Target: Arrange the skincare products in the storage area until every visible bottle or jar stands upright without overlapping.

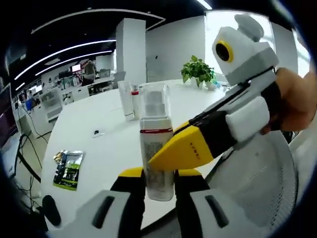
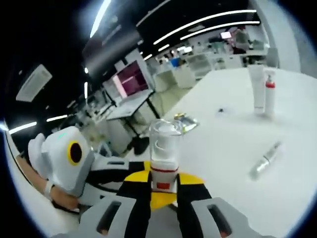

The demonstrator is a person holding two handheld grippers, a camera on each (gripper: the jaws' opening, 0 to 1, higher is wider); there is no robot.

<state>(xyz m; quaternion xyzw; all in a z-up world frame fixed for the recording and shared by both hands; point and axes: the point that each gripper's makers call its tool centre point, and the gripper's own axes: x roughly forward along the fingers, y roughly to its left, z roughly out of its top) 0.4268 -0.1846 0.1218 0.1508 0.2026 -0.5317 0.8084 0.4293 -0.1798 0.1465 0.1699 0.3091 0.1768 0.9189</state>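
Pump bottle hangs over the counter edge, pinched by both your left gripper fingers and right gripper fingers; release unevenly and it tips or drops, missing the two upright bottles and fallen tube.

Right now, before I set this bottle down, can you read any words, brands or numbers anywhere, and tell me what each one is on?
None reads clearly.
Held bottle: grey print below a red band, too blurred to read.
Right claw: a small dark mark on its yellow finger, too small to read.
Green packet on the table: printed design, illegible.
Two upright bottles: no print can be made out.
Lying bottle: nothing legible.
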